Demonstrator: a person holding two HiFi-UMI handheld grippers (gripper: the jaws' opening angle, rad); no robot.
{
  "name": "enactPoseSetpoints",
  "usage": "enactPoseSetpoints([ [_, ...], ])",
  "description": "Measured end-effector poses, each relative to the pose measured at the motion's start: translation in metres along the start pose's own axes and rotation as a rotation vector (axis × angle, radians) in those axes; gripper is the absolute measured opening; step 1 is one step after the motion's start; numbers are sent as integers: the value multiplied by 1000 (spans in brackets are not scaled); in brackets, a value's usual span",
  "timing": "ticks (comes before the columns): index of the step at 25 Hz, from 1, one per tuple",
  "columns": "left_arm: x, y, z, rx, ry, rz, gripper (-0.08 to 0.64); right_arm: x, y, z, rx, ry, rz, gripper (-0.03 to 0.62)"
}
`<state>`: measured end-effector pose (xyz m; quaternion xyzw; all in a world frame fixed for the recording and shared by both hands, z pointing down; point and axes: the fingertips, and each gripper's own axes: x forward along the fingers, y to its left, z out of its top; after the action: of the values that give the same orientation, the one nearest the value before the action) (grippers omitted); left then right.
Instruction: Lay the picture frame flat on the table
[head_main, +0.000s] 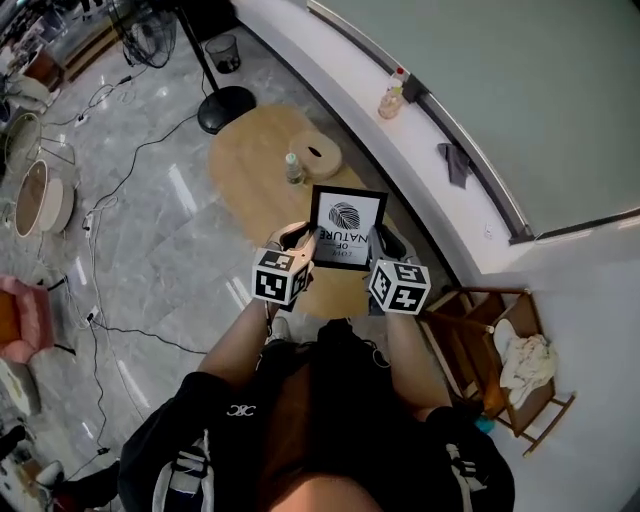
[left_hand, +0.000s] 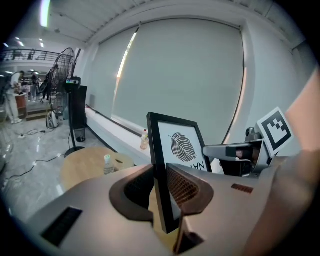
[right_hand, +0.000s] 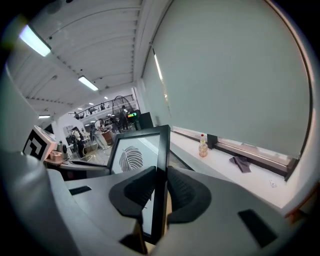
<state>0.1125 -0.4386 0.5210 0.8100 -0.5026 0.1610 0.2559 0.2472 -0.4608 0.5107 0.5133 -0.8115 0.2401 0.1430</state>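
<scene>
A black picture frame (head_main: 347, 227) with a leaf print and lettering is held upright above the near end of a round wooden table (head_main: 262, 175). My left gripper (head_main: 305, 249) is shut on the frame's left edge (left_hand: 159, 172), its ribbed pads pressing both faces. My right gripper (head_main: 377, 252) is shut on the frame's right edge (right_hand: 161, 170) in the same way. In the left gripper view the right gripper's marker cube (left_hand: 274, 128) shows beyond the frame. The frame's lower edge is hidden behind the grippers.
On the table stand a small clear bottle (head_main: 294, 168) and a round wooden piece (head_main: 317, 153). A fan stand's black base (head_main: 226, 108) sits on the floor behind it. A white ledge (head_main: 400, 140) carries a bottle (head_main: 392, 97) and a grey cloth (head_main: 455, 163). A wooden rack (head_main: 505, 365) stands right.
</scene>
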Motion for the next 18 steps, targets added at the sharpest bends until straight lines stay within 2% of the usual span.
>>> enactPoseSetpoints([
  [7, 44, 37, -51, -158, 93, 112, 92, 77, -16, -48, -21, 186, 107, 89],
  [12, 83, 63, -92, -257, 162, 144, 94, 129, -31, -84, -21, 293, 141, 87],
  [18, 128, 84, -168, -371, 285, 176, 93, 176, -52, -160, -24, 458, 173, 89],
])
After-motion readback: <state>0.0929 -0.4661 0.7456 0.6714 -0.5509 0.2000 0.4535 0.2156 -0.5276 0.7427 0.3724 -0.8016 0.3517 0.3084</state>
